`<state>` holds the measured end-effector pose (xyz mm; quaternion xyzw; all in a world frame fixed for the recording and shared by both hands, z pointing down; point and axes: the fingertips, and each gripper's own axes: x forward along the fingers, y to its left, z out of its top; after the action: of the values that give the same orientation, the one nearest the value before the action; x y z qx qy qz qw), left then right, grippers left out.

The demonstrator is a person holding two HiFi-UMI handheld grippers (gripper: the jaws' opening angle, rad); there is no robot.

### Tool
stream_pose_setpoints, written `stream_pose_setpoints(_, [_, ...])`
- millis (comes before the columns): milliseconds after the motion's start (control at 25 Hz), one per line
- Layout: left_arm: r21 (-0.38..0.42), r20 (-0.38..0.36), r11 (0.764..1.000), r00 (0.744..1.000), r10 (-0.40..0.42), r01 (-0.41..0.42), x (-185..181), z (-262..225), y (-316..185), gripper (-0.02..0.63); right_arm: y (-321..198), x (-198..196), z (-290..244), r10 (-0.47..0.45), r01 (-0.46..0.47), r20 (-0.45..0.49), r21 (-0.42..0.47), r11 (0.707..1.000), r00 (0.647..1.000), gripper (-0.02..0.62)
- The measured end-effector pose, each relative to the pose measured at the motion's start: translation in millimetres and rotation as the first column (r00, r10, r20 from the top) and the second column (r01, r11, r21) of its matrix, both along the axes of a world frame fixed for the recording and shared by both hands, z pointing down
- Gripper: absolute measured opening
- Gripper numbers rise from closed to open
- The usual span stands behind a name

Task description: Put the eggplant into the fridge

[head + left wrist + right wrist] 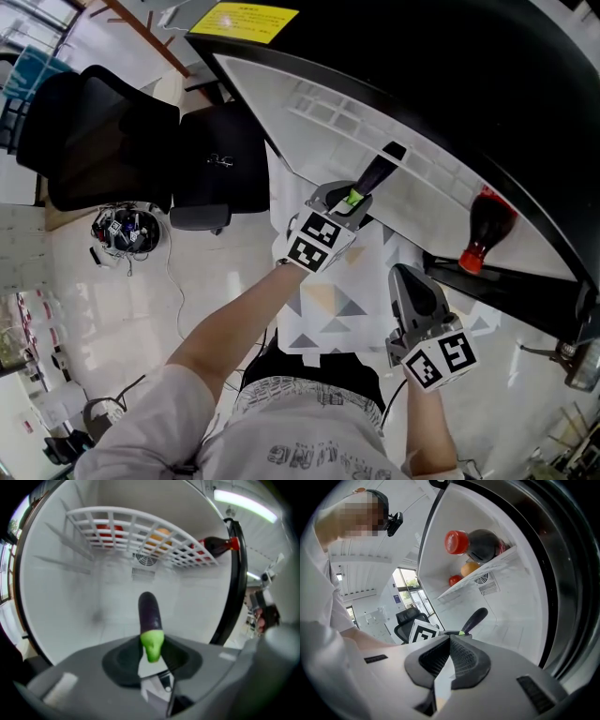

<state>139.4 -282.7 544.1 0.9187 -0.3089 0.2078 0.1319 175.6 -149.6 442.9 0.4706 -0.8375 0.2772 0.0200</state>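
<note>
Two claws in view; only one is loaded. L claw (152,654): jaws partly closed, pads clamped on the green stem end of the eggplant (149,613). The purple body sticks out fwd past the tips and points into the fridge (70,602). R claw (449,644): jaws together, nothing between them. It hangs just outside the opening, near the L claw and to its right in the head view.

Eggplant pos.: in the air, carried by the L claw only, touching no surface. The tip sits below the wire shelf (140,520), in front of the rear vent (146,560). Whether the tip has crossed the opening cannot be told exactly; the head view suggests it is at the opening or just inside.

Shelf load: bottle (213,545) lying at the shelf's right edge, red cap toward the opening. An orange fruit (161,532) lies mid-shelf and a red item (110,530) toward the left edge. Space under the shelf looks free.

Status (est.): pick-up done, fridge open, carry nearly done. Remaining steps:
1. Move further in under the shelf.
2. Lower to the compartment floor.
3. Open the jaws.
4. Withdraw the L claw.

The R claw has no evident job at this stage.
</note>
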Motion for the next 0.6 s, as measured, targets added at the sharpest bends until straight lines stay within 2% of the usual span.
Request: stream_pose_setpoints(600, [-0.015, 0.124, 0.998, 0.991, -0.059, 0.061, 16, 35, -17, 0.117, 9, -3, 11, -0.021, 0.021, -0.003, 0.012, 1.000, 1.000, 0.003])
